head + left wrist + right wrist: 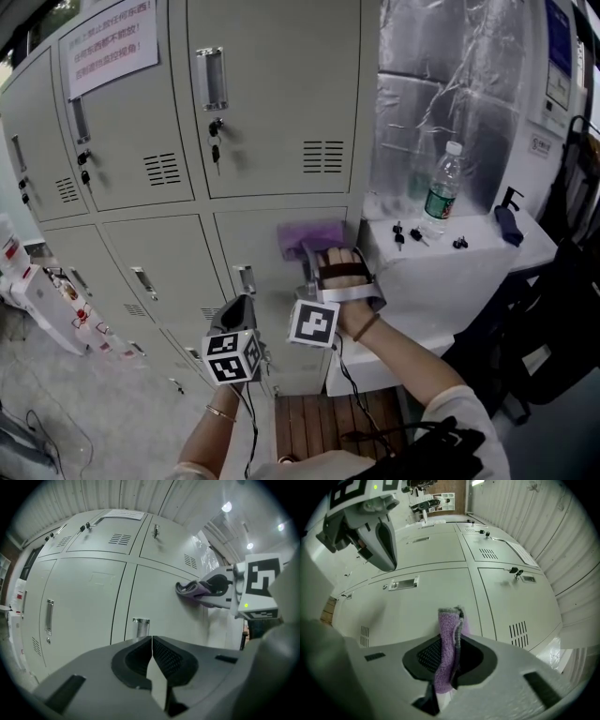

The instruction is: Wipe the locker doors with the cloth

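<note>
A purple cloth [310,236] lies flat against a lower grey locker door [281,281], under the upper door [272,94]. My right gripper [314,258] is shut on the cloth [449,648], whose folded edge stands up between the jaws. From the left gripper view the cloth [192,590] shows pressed on the door [164,606] by the right gripper. My left gripper [240,305] hangs lower left of the cloth, near a door handle [246,278]. Its jaws [151,641] are shut with nothing between them.
Keys [216,141] hang from the upper locker locks. A notice [112,42] is taped at the top left. Right of the lockers a white ledge [525,248] carries a water bottle [441,192], small keys [405,234] and a dark pump bottle [509,220].
</note>
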`<state>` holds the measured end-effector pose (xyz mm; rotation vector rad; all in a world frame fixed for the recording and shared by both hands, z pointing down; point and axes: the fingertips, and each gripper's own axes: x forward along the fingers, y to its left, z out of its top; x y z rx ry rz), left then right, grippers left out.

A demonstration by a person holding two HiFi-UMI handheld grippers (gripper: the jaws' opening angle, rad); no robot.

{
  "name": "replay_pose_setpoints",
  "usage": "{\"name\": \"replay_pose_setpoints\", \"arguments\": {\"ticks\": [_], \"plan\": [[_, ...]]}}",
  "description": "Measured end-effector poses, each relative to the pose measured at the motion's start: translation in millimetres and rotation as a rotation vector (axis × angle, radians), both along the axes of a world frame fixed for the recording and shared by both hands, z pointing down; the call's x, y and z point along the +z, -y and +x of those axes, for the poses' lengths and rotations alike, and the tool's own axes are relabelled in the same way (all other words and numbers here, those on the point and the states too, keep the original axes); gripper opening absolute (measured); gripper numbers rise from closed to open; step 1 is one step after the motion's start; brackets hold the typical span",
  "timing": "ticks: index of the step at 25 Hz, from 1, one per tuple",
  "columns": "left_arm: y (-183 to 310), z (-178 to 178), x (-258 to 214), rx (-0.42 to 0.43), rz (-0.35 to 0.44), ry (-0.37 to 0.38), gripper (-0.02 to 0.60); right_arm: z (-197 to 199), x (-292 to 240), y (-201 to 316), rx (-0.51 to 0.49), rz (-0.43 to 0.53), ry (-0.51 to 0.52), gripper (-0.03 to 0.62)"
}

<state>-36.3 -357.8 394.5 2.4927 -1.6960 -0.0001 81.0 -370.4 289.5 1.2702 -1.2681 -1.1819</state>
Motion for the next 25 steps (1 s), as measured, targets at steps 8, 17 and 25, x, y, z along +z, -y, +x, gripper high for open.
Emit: {"name": "replay_pose_setpoints", "arguments": {"ticks": [8, 17, 25], "plan": [[-2.0, 1.8, 10.2, -0.003, -0.01, 0.001, 0.009, -1.0, 21.0, -0.6, -0.005, -0.046, 0.022, 0.058], [-3.1, 1.1, 26.8, -0.013, -0.036, 0.004, 0.009, 1.4, 44.6, 2.4, 0.0, -0.077, 0.026, 0.06], [-3.1, 0.9, 40.9, -0.018, -0.065, 0.0, 0.009, 2.3, 67.8, 2.7, -0.004, -0.125, 0.054, 0.06]]}}
